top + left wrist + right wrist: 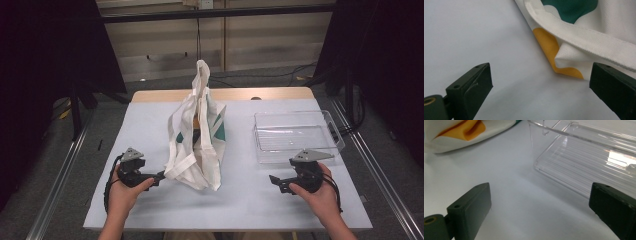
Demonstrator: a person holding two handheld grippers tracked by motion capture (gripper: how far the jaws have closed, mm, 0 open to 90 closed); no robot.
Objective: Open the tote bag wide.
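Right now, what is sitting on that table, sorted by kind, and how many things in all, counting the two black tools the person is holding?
Cloth tote bag, white with green and yellow patches: 1
Clear plastic tray: 1
Hand-held grippers: 2, the left gripper and the right gripper, both open
Total: 4

Just ahead of the left gripper (159, 177), nearly touching its jaw tips: a slumped tote bag (197, 135) on the table (150, 125), stretching away toward the far edge, handles (201, 70) standing up at the far end. Well to the right of the bag, just beyond the right gripper (275, 181): a clear tray (296, 135) on the same table. Between the two grippers: bare tabletop.
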